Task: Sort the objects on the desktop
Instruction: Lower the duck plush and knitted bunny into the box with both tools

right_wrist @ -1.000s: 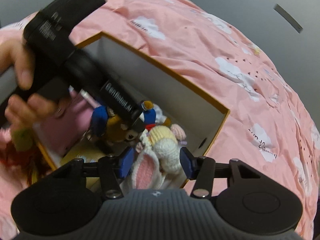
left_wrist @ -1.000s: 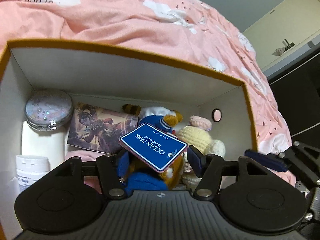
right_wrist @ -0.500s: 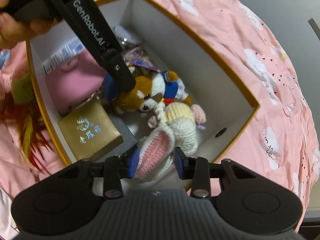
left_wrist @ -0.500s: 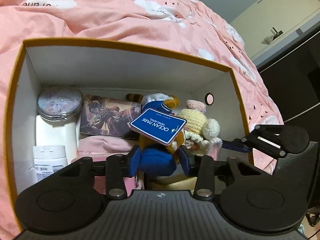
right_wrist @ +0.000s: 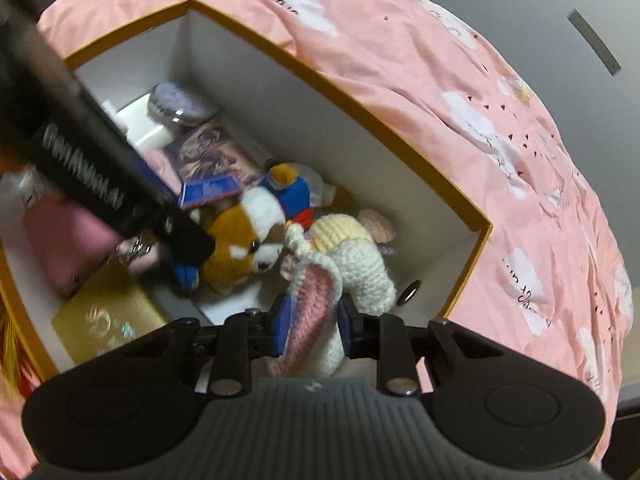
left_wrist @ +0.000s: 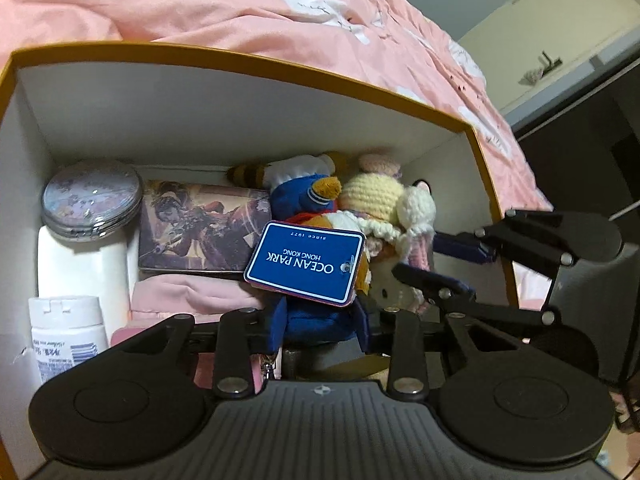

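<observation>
Two tongs inside box (left_wrist: 280, 80): left tongs (left_wrist: 322, 326) closing on blue plush toy (left_wrist: 320, 316); right tongs (right_wrist: 314, 330) closing on crochet rabbit's pink ear (right_wrist: 308, 312)

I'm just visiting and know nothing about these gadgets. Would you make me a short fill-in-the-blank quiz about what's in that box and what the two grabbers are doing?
1. The left gripper is closing on the blue leg of the brown-and-white plush toy, whose blue tag reads OCEAN ____.
2. The right gripper is closing on the crocheted doll's long ____ ear.
3. Both toys lie inside the white box with the ____ rim.
4. The box sits on ____ bedding with white clouds.

Missing words: PARK; pink; orange; pink
</observation>
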